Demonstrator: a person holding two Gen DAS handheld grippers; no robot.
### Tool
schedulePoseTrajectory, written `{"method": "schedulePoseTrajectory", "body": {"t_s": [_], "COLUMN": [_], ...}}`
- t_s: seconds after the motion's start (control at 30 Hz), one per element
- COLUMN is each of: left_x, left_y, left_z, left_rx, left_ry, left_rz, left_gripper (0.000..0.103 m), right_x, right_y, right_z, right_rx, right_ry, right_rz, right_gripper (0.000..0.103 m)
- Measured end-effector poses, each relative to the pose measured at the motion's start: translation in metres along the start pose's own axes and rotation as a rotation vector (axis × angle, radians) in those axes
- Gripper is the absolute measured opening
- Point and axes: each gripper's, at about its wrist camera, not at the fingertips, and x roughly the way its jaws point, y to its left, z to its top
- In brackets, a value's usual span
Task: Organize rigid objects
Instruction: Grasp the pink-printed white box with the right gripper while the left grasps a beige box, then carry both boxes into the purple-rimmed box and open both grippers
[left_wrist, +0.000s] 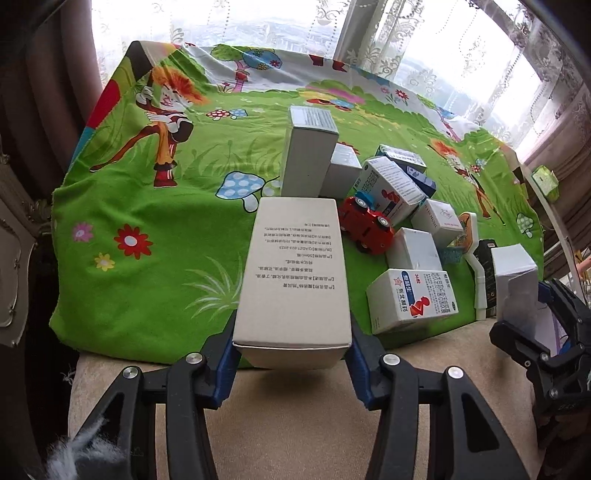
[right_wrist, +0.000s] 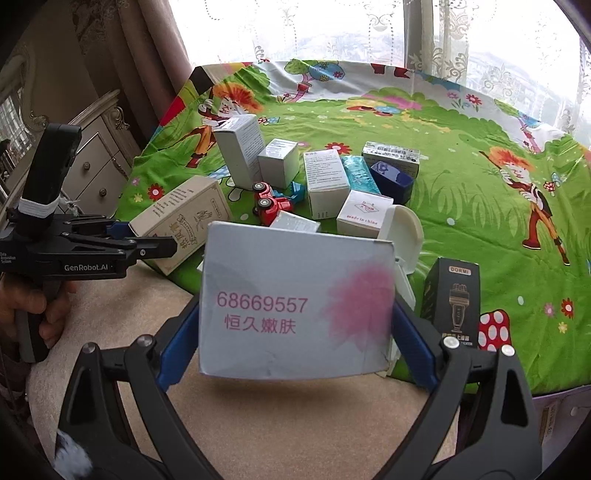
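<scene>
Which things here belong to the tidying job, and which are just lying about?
Job:
beige box in left gripper
pale box in right gripper
toy car
black box
loose cartons

Lying about:
cartoon cloth
curtains
dresser

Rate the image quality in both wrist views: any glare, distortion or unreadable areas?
Left wrist view: window blown out white behind the lace curtain; strong fisheye bending of the cartoon cloth; print on the held beige box sharp. Right wrist view: same backlight; pink-printed white box blocks the centre; dark vignette corners.
</scene>
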Motion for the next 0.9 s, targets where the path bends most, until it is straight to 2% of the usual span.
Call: {"method": "schedulePoseTrajectory", "body": {"t_s": [0.23,0.43,0.6,0.9], "left_x": [-0.035,-0.057,-0.059,-0.055], "left_y": [-0.011,-0.032,-0.061,-0.118], "left_z": [-0.02,-0.032,-0.035,-0.045], "left_rx": [-0.039,-0.007,0.067,0.211], "left_ry": [-0.122,-0.191,-0.181,-0.123], "left_rz": [-0.092,-0.198,-0.293,-0.374], "left_gripper": [0.052,0.052,0.052,0.052], "right_x": [-0.033,-0.063,-0.082,-0.109], "right_y": [0.009,0.0,-0.016,-0.056], "right_z": [-0.019,-0.039,-0.06,-0.1], "right_rx": [-0.004,0.064,0.142,0.277], "right_ry": [-0.068,-0.101,-0.094,-0.062], "right_rz": [-0.155,-0.226,-0.251,-0.334], "right_gripper": [0.095,0.095,0.095,0.095]}}
